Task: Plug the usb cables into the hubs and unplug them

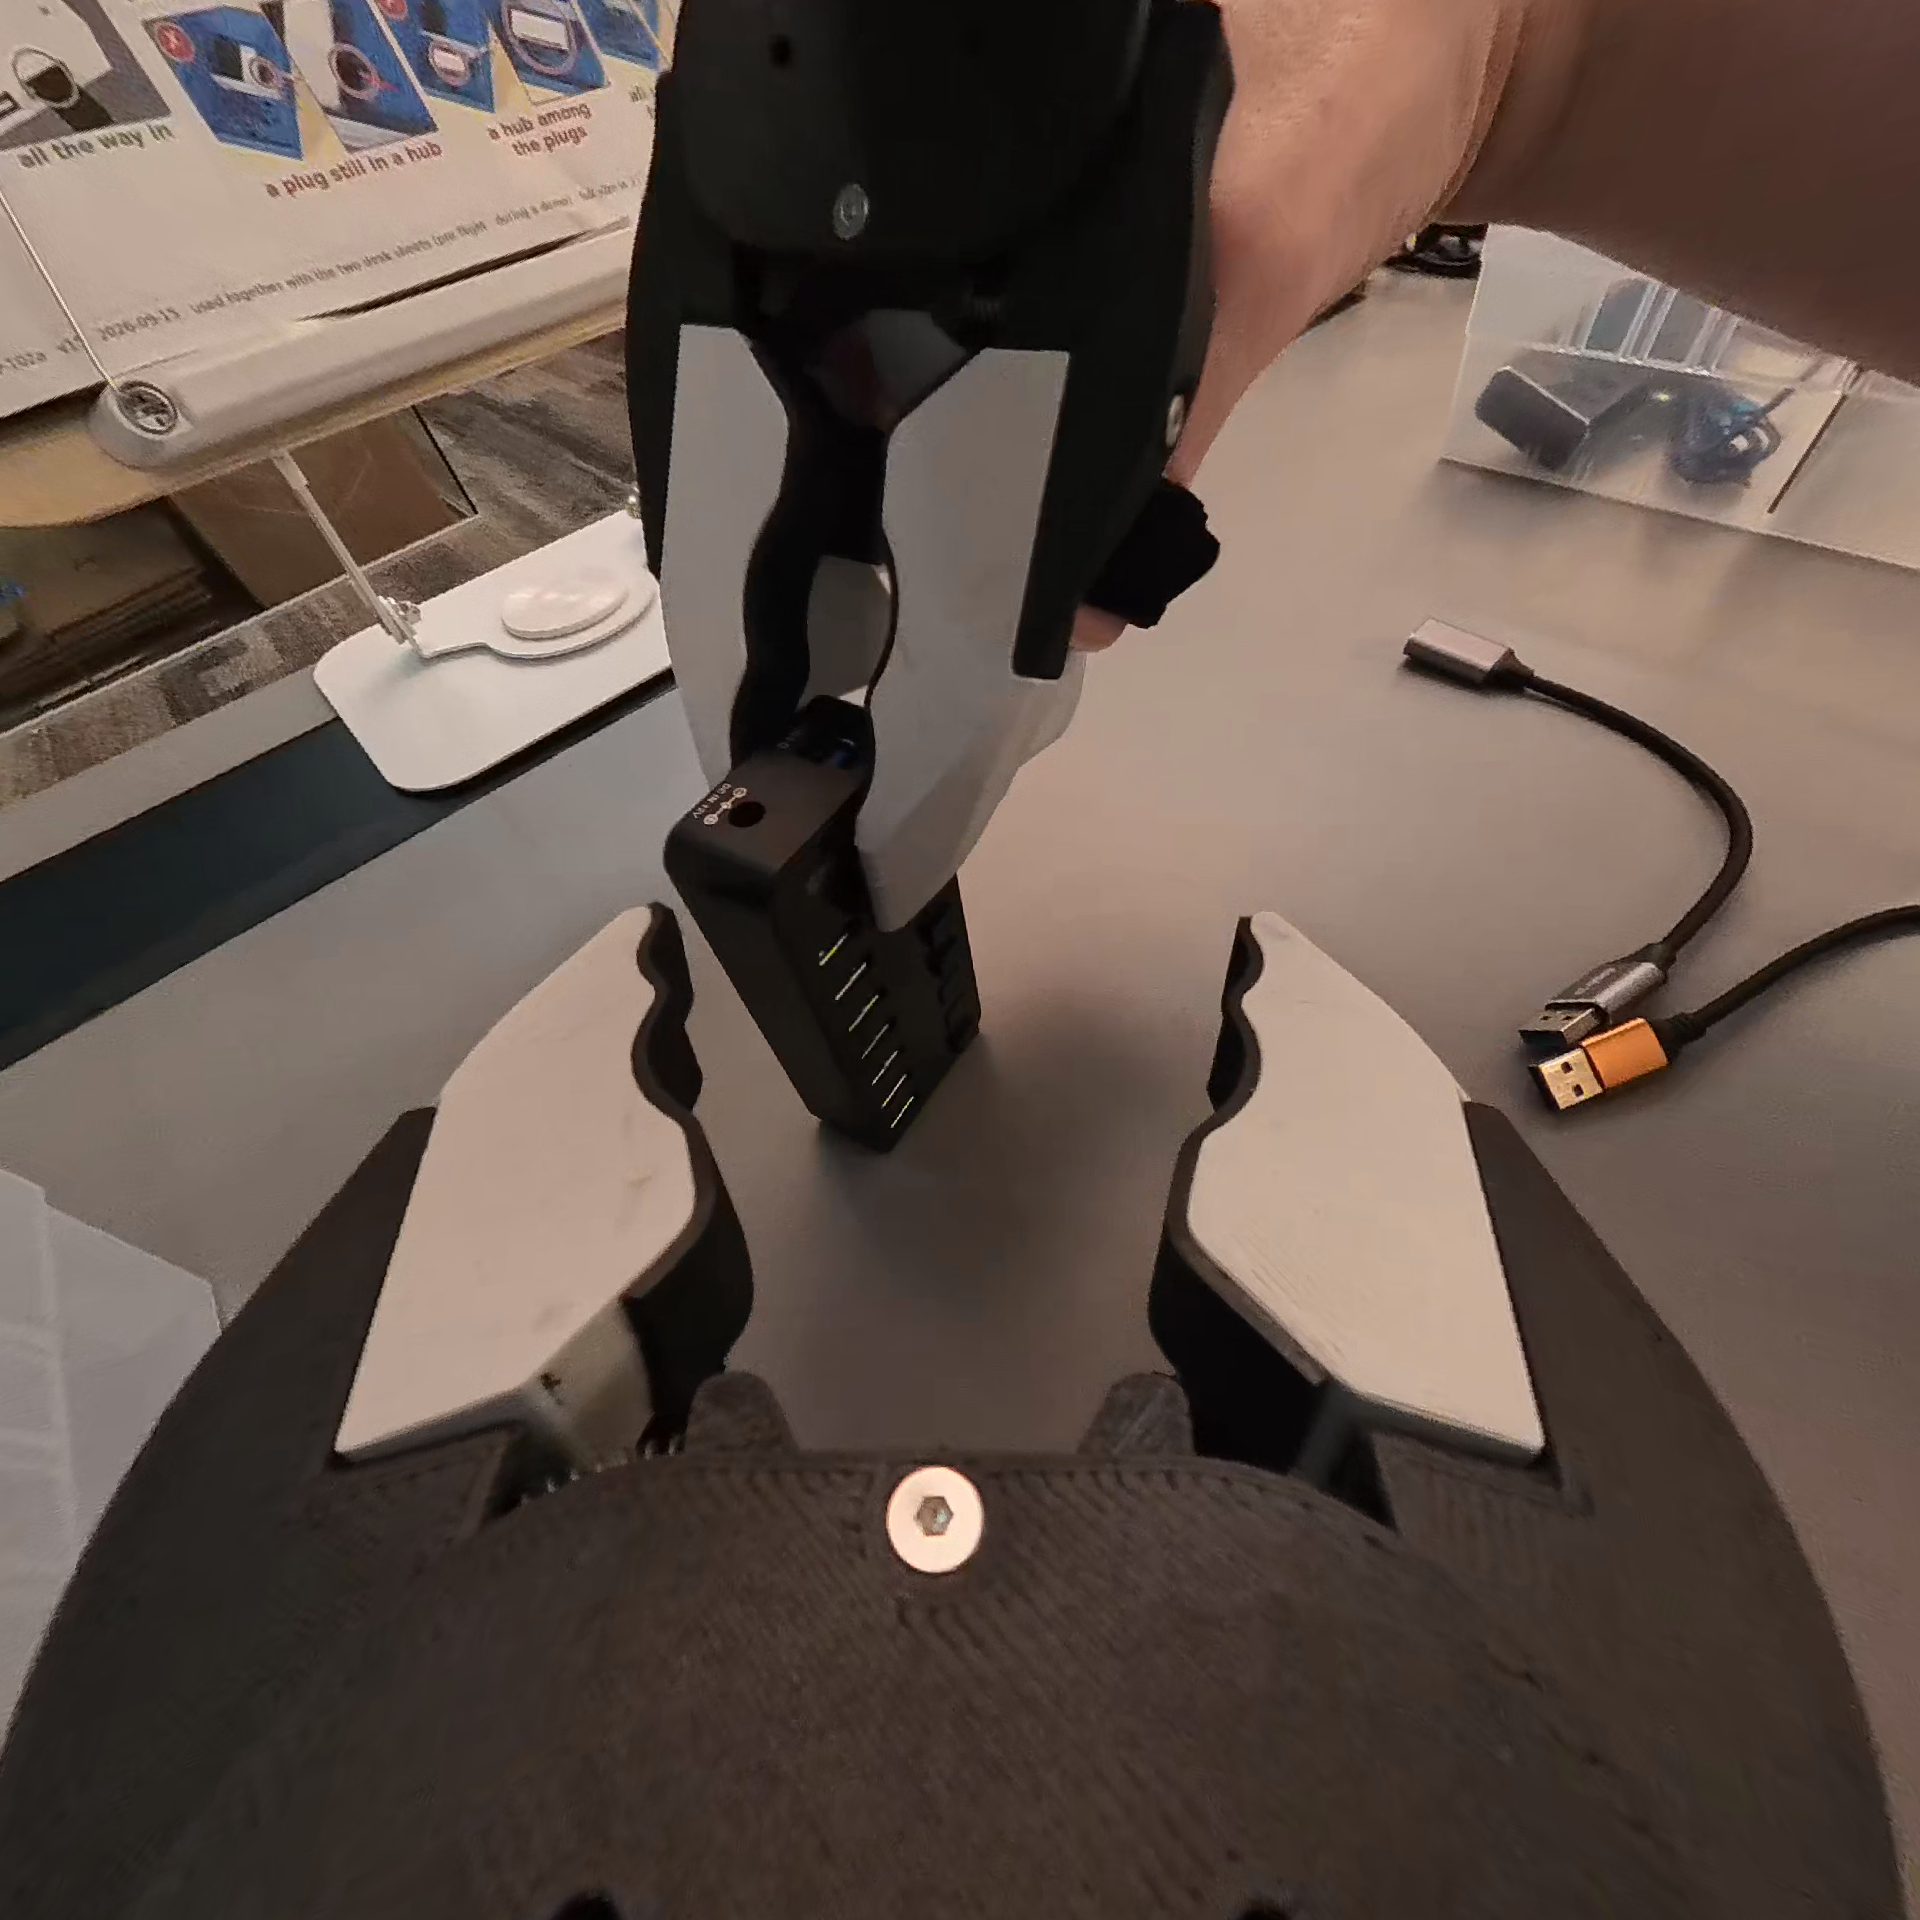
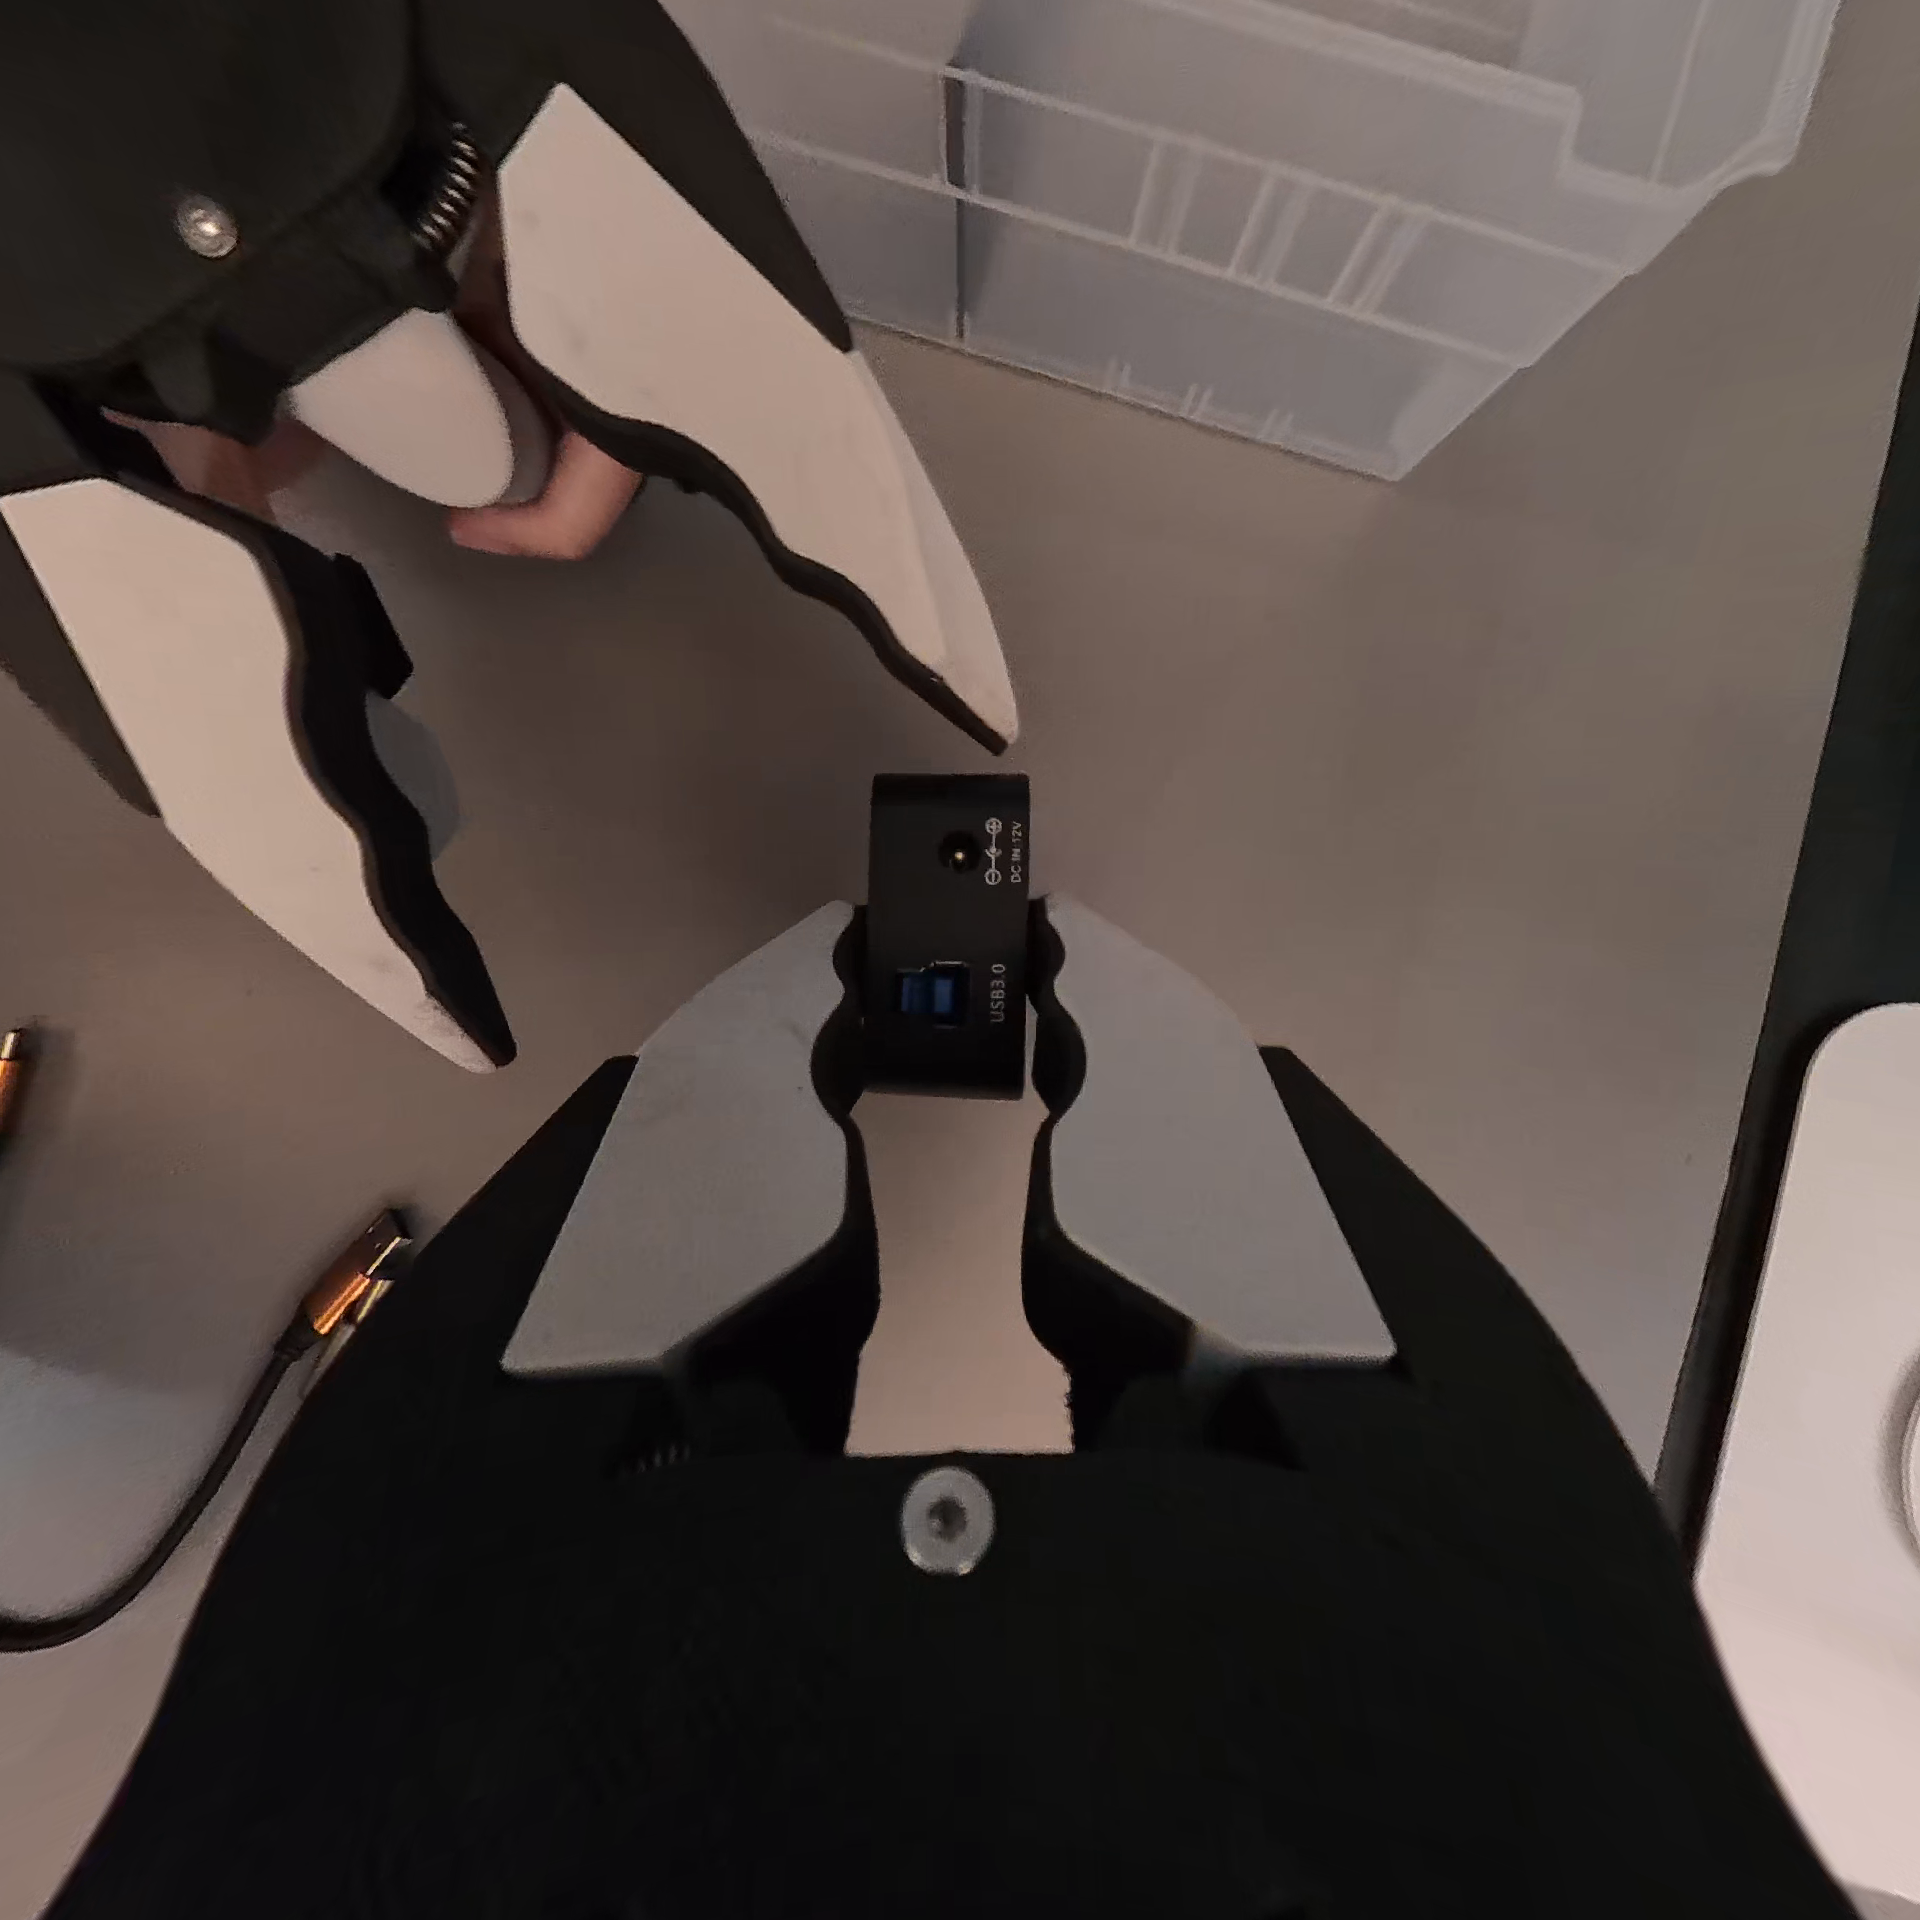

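A black USB hub (image 1: 831, 997) stands on one end, tilted, on the grey table (image 1: 1247, 790). My right gripper (image 1: 810, 852) comes down from above and is shut on the hub's upper end. In the right wrist view the hub's end face (image 2: 951, 987), with a blue port and a round socket, sits clamped between my right gripper's (image 2: 945, 909) tips. My left gripper (image 1: 961, 925) is open and empty, just in front of the hub without touching it; it also shows at upper left in the right wrist view (image 2: 743, 899). An orange USB plug (image 1: 1600, 1060) and a grey USB plug (image 1: 1590, 997) lie loose to the right.
The grey plug's short black cable ends in a grey socket (image 1: 1455, 649). A clear plastic bin (image 1: 1662, 416) holding dark items stands at the back right. A white stand base (image 1: 488, 686) with an instruction sheet is at the back left. Another clear bin (image 2: 1299, 239) stands beyond the hub. The right gripper is farther from the orange USB plug (image 1: 1600, 1060), some 20 centimetres, than the left, some 12 centimetres. It turns up in the right wrist view (image 2: 354, 1280) as well.
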`<act>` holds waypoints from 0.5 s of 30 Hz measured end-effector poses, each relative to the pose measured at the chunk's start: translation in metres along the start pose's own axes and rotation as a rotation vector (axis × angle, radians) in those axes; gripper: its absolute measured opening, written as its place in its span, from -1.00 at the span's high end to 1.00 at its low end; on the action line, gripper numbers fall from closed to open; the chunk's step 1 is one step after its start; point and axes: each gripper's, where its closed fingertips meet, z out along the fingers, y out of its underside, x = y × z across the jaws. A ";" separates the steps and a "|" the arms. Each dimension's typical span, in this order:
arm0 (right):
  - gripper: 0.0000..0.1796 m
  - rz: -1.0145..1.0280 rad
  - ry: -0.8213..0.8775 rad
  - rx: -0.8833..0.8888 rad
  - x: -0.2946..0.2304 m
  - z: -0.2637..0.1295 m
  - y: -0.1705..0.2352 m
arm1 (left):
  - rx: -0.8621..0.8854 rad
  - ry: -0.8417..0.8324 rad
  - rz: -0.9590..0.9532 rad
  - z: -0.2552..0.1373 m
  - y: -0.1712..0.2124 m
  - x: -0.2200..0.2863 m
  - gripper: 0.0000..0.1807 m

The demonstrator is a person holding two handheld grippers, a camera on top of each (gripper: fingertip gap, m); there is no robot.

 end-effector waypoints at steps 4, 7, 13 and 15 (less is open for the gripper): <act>0.64 0.008 -0.003 -0.045 -0.001 0.004 0.008 | 0.013 0.002 -0.018 -0.002 0.000 -0.004 -0.07; 0.58 0.002 0.027 -0.036 -0.002 0.004 0.008 | 0.033 0.001 -0.038 -0.004 -0.002 -0.008 -0.08; 0.46 -0.005 0.210 0.167 -0.008 -0.050 -0.015 | 0.174 -0.020 0.015 -0.020 -0.029 -0.005 -0.07; 0.46 0.009 0.265 0.273 -0.024 -0.085 -0.021 | 0.219 -0.031 0.046 -0.027 -0.039 -0.002 -0.04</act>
